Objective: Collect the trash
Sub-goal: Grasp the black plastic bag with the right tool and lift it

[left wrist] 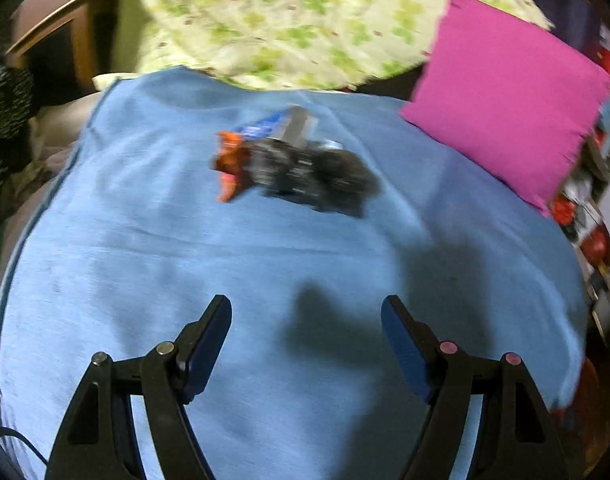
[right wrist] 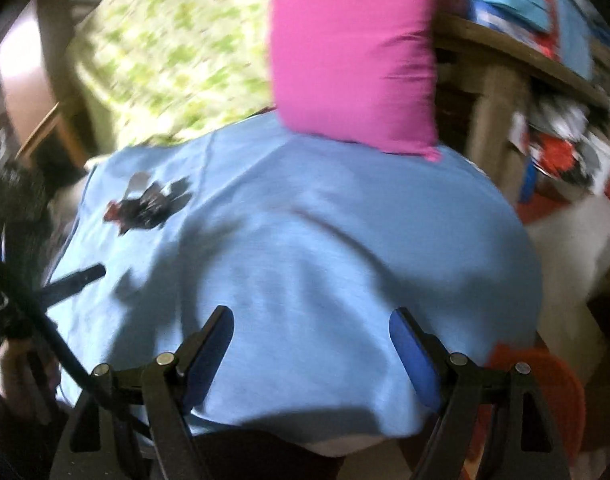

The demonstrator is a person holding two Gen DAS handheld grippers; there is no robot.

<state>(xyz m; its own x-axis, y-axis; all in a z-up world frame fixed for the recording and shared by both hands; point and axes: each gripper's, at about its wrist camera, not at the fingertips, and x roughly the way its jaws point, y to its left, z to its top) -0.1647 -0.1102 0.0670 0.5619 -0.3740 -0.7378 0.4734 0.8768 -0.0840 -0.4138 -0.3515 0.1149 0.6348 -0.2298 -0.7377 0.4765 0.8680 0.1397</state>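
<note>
Blue sheet (left wrist: 145,240) covering bed, pink pillow (left wrist: 505,100) lying behind | crumpled wrappers (left wrist: 293,164) sitting mid-sheet | left gripper (left wrist: 306,312), right gripper (right wrist: 312,320) hovering, jaws gaping wide, holding nothing

Motion blur smears the trash pile (left wrist: 289,160); perhaps crumpled wrappers, contents unreadable.

The blanket (left wrist: 265,280) is plain light blue with a darker blue edge stripe. The pillow (left wrist: 501,92) is solid magenta. The sheet (left wrist: 289,12) is pale cream with green leafy prints. The trash wrappers (left wrist: 289,164) show orange-red, black, blue and silver. The left hand-held gripper (left wrist: 306,312) is black with blue pads (left wrist: 209,344)
</note>
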